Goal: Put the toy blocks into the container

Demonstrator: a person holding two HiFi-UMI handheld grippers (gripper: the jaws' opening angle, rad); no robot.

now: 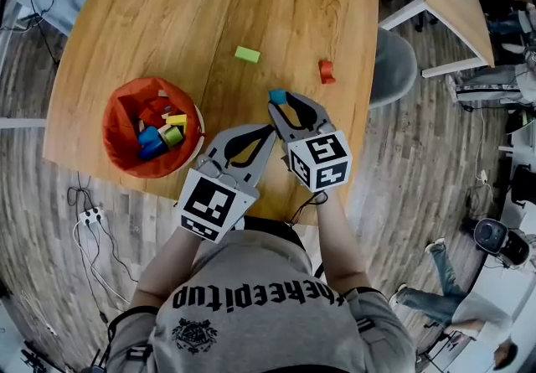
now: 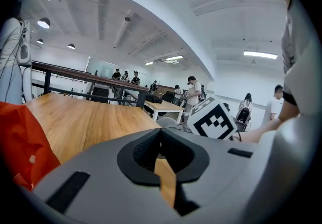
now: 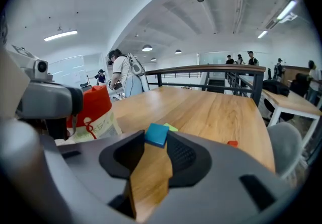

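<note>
Head view and both gripper views. My right gripper [image 1: 280,100] is clamped on a blue block [image 1: 277,97] at its very fingertips; in the right gripper view the block [image 3: 157,134] sits pinched between the two dark pads, with the wooden worktop [image 1: 167,11] beyond it. My left gripper [image 1: 269,130] lies just left of the right one, over the near edge of the worktop, its jaws brought together with nothing between them, as the left gripper view confirms [image 2: 161,133]. The orange container [image 1: 126,158] stands on the near left part of the worktop and already holds several blocks: blue, yellow, green and red. Two blocks lie loose on the worktop farther off: a green block [image 1: 247,54] near the centre and a red block [image 1: 327,71] to its right, well apart from the container.
</note>
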